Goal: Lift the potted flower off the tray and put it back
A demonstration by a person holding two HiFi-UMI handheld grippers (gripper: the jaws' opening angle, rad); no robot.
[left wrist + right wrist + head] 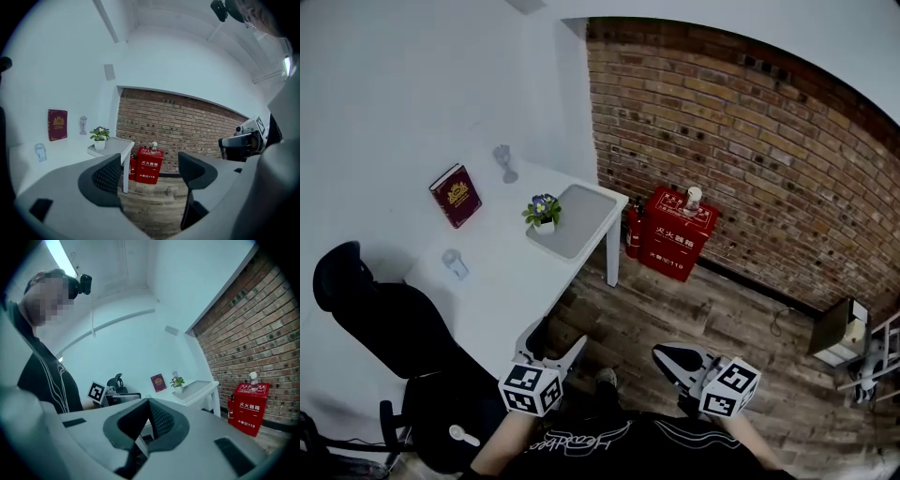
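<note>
I am logging the left tool point(551, 339): pale grey shell, dark ribbed pads point(108, 176). The right tool point(673, 356) is showing the same build. Each is carrying a white cube point(532, 388) with black square markers. The operator is wearing a black top point(609, 442) with white lines and lettering.

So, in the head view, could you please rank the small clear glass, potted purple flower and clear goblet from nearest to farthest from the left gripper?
1. Small clear glass, mid-table, nearest the left gripper.
2. Potted purple flower, on the grey tray, left edge.
3. Clear goblet, far back by the wall.
</note>
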